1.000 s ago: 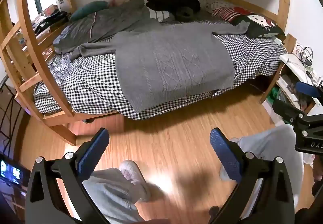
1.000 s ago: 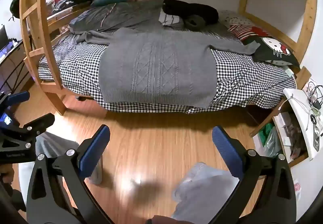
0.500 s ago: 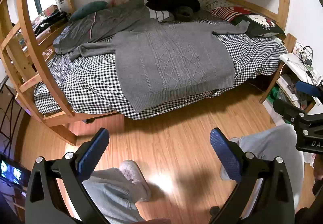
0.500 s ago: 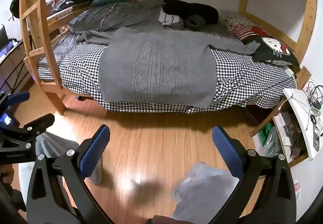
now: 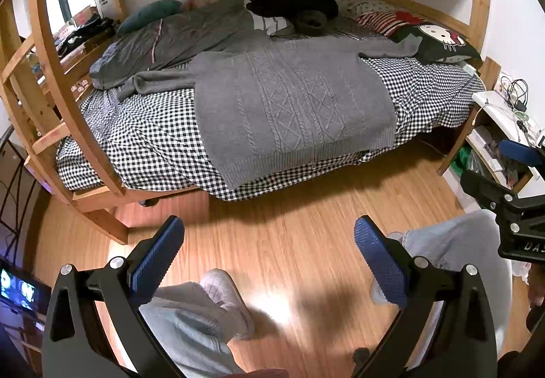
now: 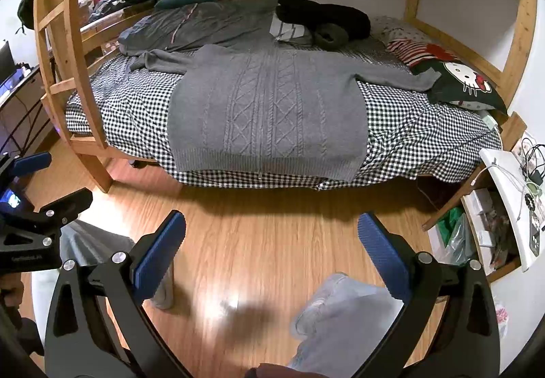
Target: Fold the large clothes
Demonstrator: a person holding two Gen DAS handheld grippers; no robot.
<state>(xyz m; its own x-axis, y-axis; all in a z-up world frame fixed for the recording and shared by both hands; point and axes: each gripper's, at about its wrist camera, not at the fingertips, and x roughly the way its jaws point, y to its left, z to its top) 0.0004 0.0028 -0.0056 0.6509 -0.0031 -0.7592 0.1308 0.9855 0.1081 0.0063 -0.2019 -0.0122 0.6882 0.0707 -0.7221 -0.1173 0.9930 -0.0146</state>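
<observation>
sweater point(image 5: 293, 105): grey, cable-knit diamond pattern
sheet point(image 5: 146, 136): black-and-white check
duvet point(image 5: 177, 37): dark grey, thin pale stripe
pillow point(image 5: 439, 41): black, white cartoon cat with red bow
cushion point(image 5: 150, 12): teal
bed frame point(image 5: 64, 78): light wood
floor point(image 5: 289, 241): orange-brown wood planks
pads point(image 5: 155, 260): blue, ribbed
trousers point(image 5: 190, 330): pale grey
shoe point(image 5: 224, 293): white, quilted

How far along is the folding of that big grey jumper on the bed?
Barely started. Done: the grey cable-knit sweater lies spread flat on the black-and-white checked sheet, both sleeves stretched outwards. In hand: nothing; the left gripper and right gripper are over the floor, jaws wide apart. Left: every fold.
</observation>
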